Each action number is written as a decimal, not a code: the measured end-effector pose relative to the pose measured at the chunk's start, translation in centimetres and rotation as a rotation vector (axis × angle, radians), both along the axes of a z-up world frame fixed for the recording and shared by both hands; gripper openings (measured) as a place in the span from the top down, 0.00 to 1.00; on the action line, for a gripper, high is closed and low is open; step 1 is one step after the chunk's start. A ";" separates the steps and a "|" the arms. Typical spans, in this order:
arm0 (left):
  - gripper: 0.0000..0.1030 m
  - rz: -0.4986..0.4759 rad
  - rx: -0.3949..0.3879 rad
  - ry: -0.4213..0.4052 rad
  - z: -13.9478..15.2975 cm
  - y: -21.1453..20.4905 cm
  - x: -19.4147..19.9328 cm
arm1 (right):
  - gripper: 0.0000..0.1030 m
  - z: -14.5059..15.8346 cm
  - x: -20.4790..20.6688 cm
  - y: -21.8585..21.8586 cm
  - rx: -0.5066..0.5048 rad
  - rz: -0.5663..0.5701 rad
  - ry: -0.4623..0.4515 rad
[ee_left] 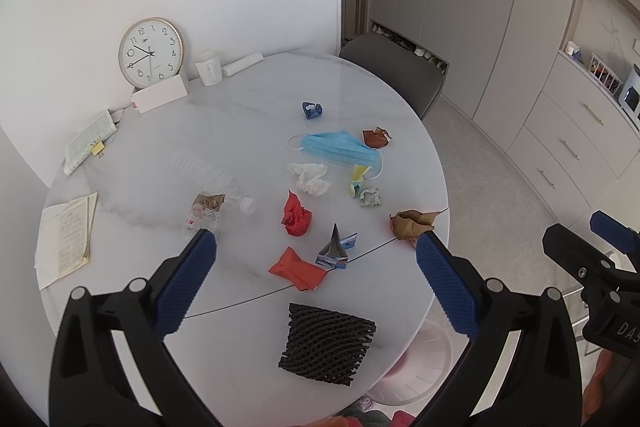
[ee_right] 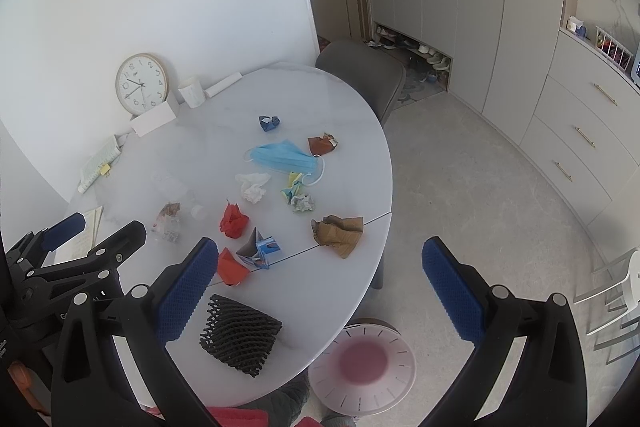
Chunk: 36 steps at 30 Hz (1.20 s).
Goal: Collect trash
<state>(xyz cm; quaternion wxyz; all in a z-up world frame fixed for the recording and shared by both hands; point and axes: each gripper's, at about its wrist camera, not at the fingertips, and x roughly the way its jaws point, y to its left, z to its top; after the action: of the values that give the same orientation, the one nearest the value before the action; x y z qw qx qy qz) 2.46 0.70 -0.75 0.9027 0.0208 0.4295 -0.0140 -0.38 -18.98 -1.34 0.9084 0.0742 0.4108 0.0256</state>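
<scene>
Trash: black foam net sleeve (ee_left: 326, 343) at the near edge of the round white marble desk (ee_left: 240, 131); red crumpled papers (ee_left: 296, 215), blue face mask (ee_left: 340, 147) and white tissue (ee_left: 310, 177) further in.
Bin: pink-white round basket (ee_right: 362, 363) on the floor beside the desk.
Left gripper (ee_left: 316, 267): fingers wide, empty, above the desk.
Right gripper (ee_right: 320, 275): fingers wide, empty.

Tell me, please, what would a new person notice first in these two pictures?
Probably the litter scattered over the white round table: a blue face mask in the middle, red crumpled paper nearer, and a black foam net at the near edge. Both grippers, left and right, hang open above it.
</scene>
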 end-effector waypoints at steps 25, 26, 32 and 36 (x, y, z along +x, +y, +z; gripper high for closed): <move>0.07 0.003 0.003 0.006 -0.5 -0.1 0.5 | 0.02 -0.6 0.3 0.0 -0.004 0.004 0.012; 0.07 0.003 0.003 0.006 -0.6 -0.1 0.5 | 0.02 -0.5 0.4 0.0 -0.003 0.004 0.012; 0.07 0.004 0.002 0.008 -0.8 0.0 0.5 | 0.02 -0.6 0.5 0.1 -0.007 0.007 0.018; 0.07 0.004 0.003 0.009 -0.8 0.0 0.6 | 0.02 -0.7 0.4 0.2 -0.007 0.005 0.019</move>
<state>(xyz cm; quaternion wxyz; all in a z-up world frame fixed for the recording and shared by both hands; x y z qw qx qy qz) 3.02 0.73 -1.56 0.9008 0.0213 0.4336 -0.0117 0.00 -18.82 -2.03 0.9046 0.0702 0.4196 0.0259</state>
